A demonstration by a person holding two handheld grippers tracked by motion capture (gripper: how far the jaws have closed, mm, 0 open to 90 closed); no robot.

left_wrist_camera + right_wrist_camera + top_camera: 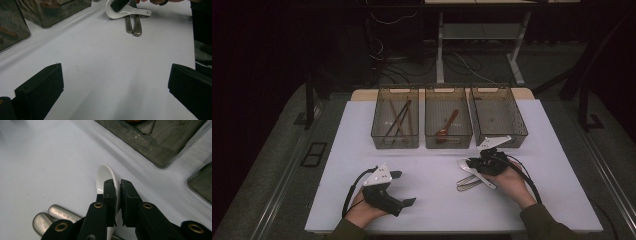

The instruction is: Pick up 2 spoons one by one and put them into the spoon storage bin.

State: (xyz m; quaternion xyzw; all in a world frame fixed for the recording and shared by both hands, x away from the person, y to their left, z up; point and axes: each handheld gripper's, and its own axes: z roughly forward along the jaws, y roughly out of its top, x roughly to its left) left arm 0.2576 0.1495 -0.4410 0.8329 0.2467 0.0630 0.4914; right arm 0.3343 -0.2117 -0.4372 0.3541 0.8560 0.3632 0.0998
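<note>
Clamped on the rim of the white ceramic spoon (106, 176), the right gripper (117, 187) has its two black jaws pressed almost together, with the thin wall of the spoon's bowl caught between the pads. In the high view the right gripper (479, 162) sits just in front of the rightmost of three grey bins (498, 116), and the white ceramic spoon (469, 170) lies on the white table (432, 200) beneath it, its handle running toward the person. Two metal utensil handles (53, 216) lie side by side touching the spoon; in the left gripper view the same metal utensil handles (132, 23) stick out from under the spoon (125, 12) toward the camera. Left of the spoon and well apart from it, the left gripper (404, 187) rests in the person's hand over bare table, its jaws spread wide with nothing between them. The middle bin (448, 117) holds a brown wooden spoon (447, 127), and the leftmost bin (395, 117) holds dark chopsticks (398, 120).
</note>
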